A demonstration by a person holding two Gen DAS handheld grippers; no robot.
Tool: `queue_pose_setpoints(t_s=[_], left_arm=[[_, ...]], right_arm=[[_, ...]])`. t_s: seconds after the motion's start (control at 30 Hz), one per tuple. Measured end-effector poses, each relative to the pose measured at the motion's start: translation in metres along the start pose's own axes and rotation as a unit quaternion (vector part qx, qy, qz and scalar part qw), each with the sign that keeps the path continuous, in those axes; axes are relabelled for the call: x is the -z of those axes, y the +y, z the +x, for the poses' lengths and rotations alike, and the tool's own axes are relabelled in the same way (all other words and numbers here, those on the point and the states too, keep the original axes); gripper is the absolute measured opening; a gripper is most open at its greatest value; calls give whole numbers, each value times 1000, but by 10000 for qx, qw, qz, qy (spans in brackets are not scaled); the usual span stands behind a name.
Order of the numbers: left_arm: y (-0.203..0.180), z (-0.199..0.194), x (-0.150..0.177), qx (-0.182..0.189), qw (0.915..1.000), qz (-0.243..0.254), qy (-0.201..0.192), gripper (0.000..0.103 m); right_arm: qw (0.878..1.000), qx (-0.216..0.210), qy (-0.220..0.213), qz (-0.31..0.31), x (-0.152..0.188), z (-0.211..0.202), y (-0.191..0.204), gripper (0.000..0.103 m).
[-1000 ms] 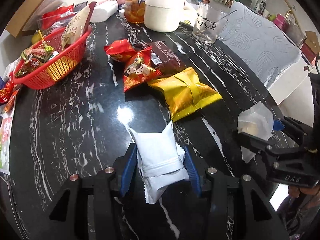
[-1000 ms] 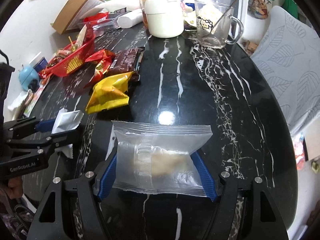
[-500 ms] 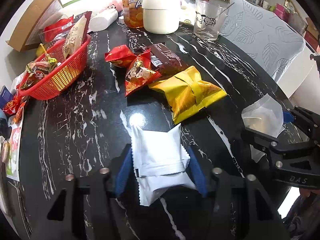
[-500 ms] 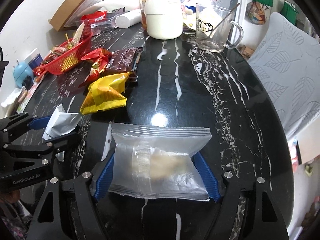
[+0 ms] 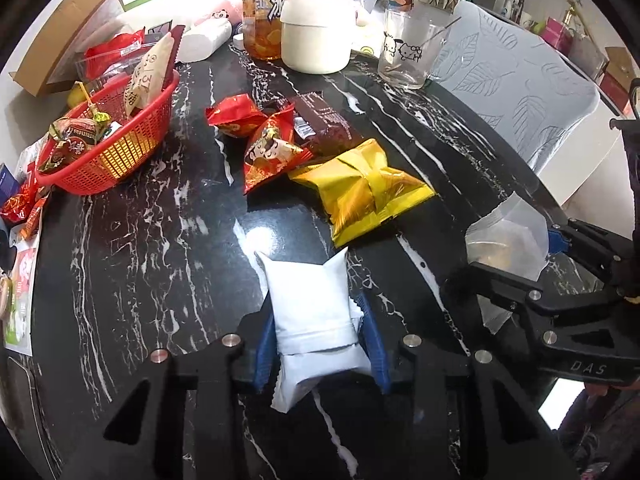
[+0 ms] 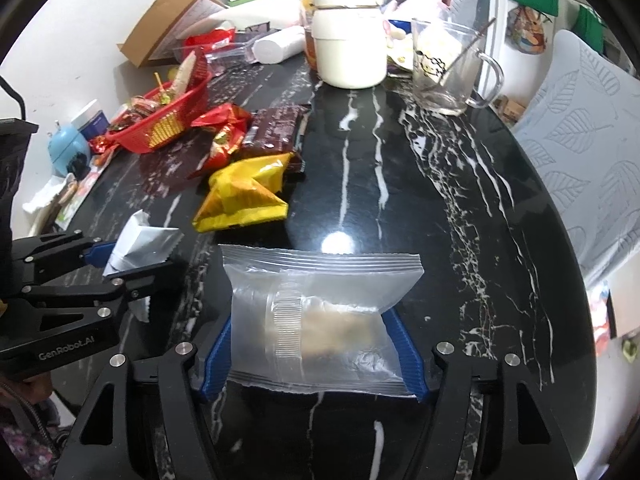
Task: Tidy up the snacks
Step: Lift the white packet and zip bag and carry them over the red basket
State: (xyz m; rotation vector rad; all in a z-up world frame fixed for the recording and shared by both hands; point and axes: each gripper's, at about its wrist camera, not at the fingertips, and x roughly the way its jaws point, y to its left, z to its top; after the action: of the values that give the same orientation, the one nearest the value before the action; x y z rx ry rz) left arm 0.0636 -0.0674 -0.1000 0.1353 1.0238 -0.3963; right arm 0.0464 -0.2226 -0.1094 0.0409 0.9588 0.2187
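My left gripper (image 5: 320, 320) is closing, its blue pads pressing the sides of a white snack packet (image 5: 308, 300) just above the black marble table (image 5: 140, 260). My right gripper (image 6: 312, 344) is closing too, and a clear zip bag (image 6: 320, 292) with a pale snack inside bows between its pads. Each gripper shows in the other's view: the left gripper (image 6: 132, 258) with its white packet (image 6: 136, 248), the right gripper (image 5: 514, 256) with its bag (image 5: 504, 240). A red basket (image 5: 120, 148) with several snacks stands at the far left. A yellow packet (image 5: 360, 192), two red packets (image 5: 272, 152) and a brown packet (image 5: 320, 120) lie mid-table.
At the table's far edge stand a white kettle (image 5: 316, 28), a jar of orange fruit (image 5: 260, 20) and a glass mug (image 5: 408, 52). A cardboard box (image 5: 52, 40) sits behind the basket. A white leaf-patterned chair (image 5: 520, 92) is at the right. Loose wrappers lie at the left edge.
Both pairs of jaws have narrowed on their packets. The white packet is squeezed slimmer and the clear bag bows more. Neither hand has shifted much.
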Motion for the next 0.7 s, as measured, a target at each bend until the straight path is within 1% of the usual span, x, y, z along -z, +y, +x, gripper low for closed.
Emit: queue_pose_setpoints(t_s=[0.27,0.5,0.7], left_arm=[[9,-11,0,11,9999,-124,-104,38],[28,-27,2,-119,9990,-342,-277,38],[46,-45,3,-254,9970,-570,-461,38]], right_arm=[[9994,-323,-4,-94,-6,0,12,69],[9977,-577,-30,-354,-16,2,31,69],[9945,-799,-95,-673,-30,5,54,69]])
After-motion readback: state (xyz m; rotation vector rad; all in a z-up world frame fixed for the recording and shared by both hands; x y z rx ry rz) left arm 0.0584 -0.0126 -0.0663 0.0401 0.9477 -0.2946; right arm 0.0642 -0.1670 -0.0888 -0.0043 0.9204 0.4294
